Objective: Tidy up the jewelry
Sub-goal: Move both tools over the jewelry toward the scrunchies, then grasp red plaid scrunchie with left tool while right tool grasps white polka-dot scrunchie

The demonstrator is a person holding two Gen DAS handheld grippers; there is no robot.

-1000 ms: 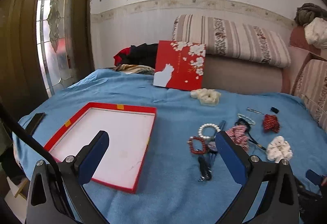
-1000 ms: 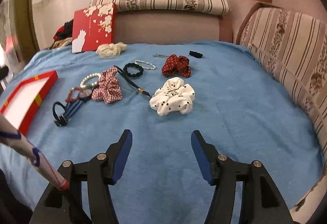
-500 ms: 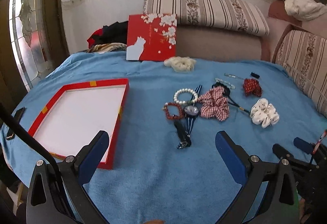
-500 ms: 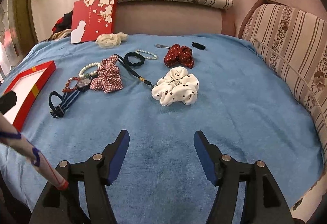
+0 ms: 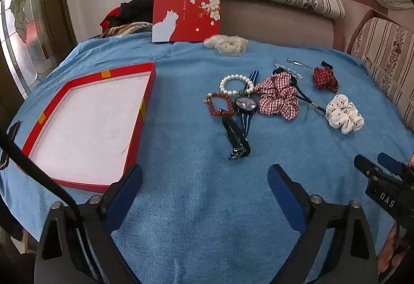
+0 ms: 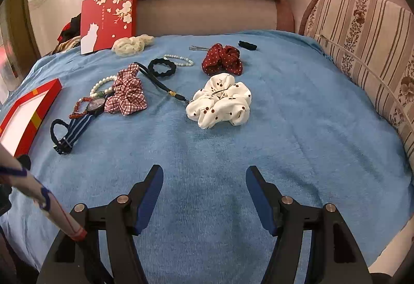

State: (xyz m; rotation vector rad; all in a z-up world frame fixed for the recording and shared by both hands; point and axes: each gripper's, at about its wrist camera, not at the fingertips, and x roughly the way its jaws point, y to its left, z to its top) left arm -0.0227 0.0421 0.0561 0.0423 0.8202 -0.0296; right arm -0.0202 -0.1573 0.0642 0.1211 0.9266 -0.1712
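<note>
An open red tray (image 5: 148, 92) with a white floor lies on the blue cloth at the left; its corner shows in the right wrist view (image 6: 49, 96). Jewelry lies in a cluster: a pearl bracelet (image 5: 236, 84), a red bead bracelet (image 5: 220, 104), a watch on a striped strap (image 5: 245, 105), a checked scrunchie (image 5: 278, 97), a white dotted scrunchie (image 6: 220, 104), a red dotted scrunchie (image 6: 222, 58), a black hair tie (image 6: 161, 67). My left gripper (image 5: 204, 180) is open and empty, short of the watch strap. My right gripper (image 6: 204, 180) is open and empty, short of the white scrunchie.
A red box lid (image 5: 187, 12) with white blossoms leans on the sofa back. A cream scrunchie (image 5: 226, 44) lies before it. Striped cushions (image 6: 362, 56) line the back and right. The right gripper shows at the left wrist view's right edge (image 5: 383, 188).
The left wrist view has swung right and forward, so the jewelry cluster sits nearer its centre. The right gripper has edged forward toward the white scrunchie. Both grippers stay open.
</note>
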